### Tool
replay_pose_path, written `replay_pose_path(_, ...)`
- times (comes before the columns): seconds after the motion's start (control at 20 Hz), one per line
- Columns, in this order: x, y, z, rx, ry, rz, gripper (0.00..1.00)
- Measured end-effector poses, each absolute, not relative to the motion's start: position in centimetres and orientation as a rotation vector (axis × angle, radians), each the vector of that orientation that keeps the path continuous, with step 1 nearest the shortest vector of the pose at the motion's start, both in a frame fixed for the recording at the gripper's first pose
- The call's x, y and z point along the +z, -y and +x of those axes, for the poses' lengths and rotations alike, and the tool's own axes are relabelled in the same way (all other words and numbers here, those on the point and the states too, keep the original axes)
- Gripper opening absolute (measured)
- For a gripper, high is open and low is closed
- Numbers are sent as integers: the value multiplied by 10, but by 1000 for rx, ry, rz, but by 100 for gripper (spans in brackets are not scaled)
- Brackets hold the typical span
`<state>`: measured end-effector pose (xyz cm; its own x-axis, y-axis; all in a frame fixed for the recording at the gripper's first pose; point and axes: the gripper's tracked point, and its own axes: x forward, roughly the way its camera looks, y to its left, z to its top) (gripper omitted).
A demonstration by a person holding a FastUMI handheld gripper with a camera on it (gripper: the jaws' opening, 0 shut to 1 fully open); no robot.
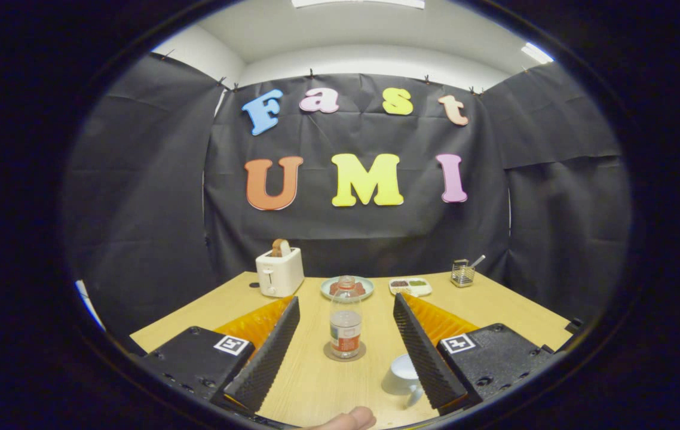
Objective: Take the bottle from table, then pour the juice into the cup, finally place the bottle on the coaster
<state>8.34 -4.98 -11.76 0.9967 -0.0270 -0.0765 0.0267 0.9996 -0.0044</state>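
The gripper hangs above the wooden table, fingers spread wide and pinching nothing. Standing upright between them, just ahead, is the clear plastic bottle, cap on, and it sits squarely on the round coaster. That's where the task wants it to end up! The white cup is close by the right finger, partly hidden behind it, handle toward the near table edge; whether there's juice in it, I can't tell from here. The bottle holds only a little liquid low down. So, judging by the layout, this is either the finish, bottle parked and released, or the setup with everything left to do. A fingertip pokes in at the near edge. Beyond the bottle: a plate, a toaster, a snack tray and a wire holder.
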Motion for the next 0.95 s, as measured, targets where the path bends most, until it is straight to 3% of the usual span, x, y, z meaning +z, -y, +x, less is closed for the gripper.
replay_pose_path(0.6, -25, 63, 30, -29, 0, -26, 100)
replay_pose_path(0.95, -6, 71, 12, -50, 38, -14, 100)
